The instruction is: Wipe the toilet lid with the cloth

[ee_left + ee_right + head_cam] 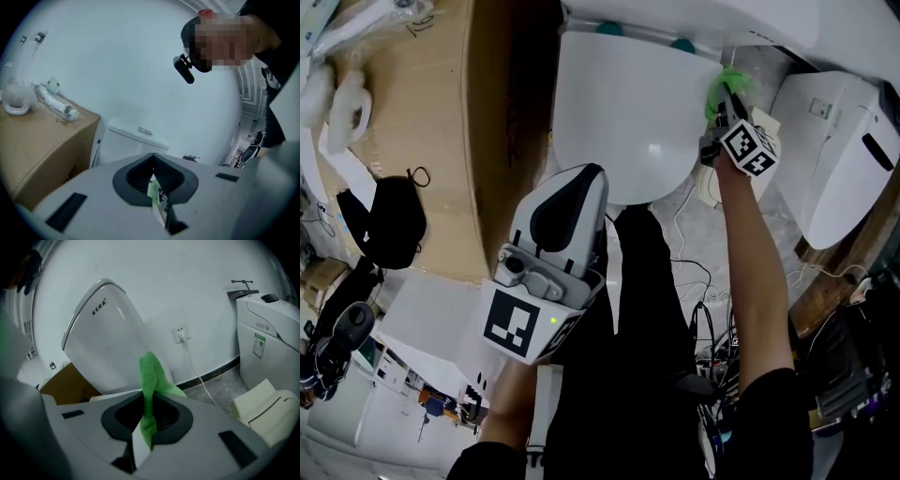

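Note:
The white toilet lid fills the upper middle of the head view; in the right gripper view this lid stands raised and tilted. My right gripper is at the lid's right edge, shut on a green cloth. In the right gripper view the cloth sticks up out of the shut right gripper. My left gripper hangs below the lid, close to the camera, away from the cloth. Seen from its own camera, the left gripper has its jaws together, with nothing clearly held.
A cardboard box stands left of the toilet with a black mask and packaged parts on it. A second white toilet stands to the right. Cables lie on the floor. The tank backs onto a white wall.

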